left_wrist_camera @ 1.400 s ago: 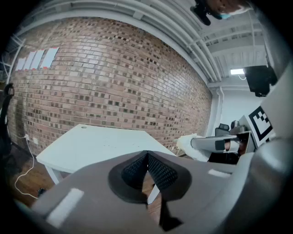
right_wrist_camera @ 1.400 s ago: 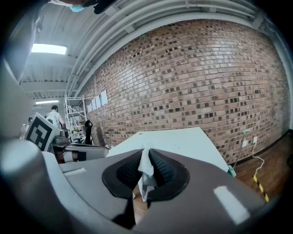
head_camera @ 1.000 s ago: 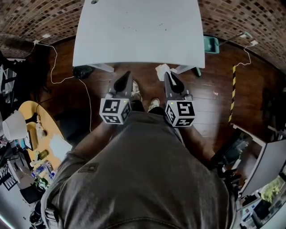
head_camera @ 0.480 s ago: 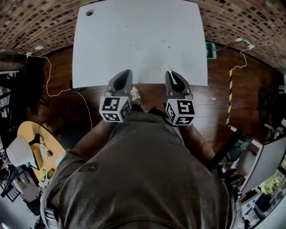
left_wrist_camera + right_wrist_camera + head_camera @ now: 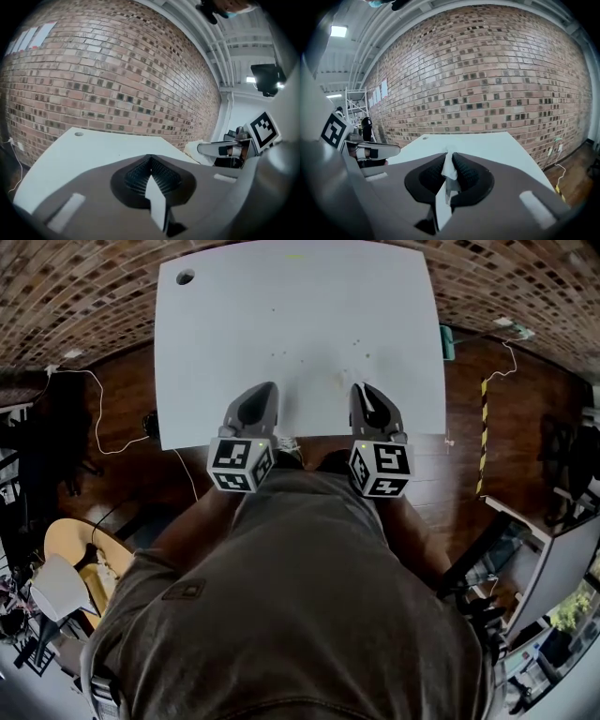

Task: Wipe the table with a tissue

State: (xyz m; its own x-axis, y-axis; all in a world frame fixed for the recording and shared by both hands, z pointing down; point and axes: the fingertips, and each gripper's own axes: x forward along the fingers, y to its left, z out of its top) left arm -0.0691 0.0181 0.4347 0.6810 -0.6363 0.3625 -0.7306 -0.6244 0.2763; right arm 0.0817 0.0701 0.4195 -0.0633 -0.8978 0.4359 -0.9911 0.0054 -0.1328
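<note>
Your right gripper (image 5: pixel 449 154) pinches the tissue (image 5: pixel 449 170) just over the table's (image 5: pixel 281 306) near edge. Your left gripper (image 5: pixel 151 158) is closed on nothing. Specks (image 5: pixel 356 343) dot the surface, so the wiping looks not yet begun.

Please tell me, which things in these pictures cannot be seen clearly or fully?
- Specks on the table, head view: too small to identify.
- Tissue in the right tool: its own jaws hide most of it; contact with the table cannot be told in any view.
- Table's far edge, head view: partly cut off by the picture's top edge.
</note>
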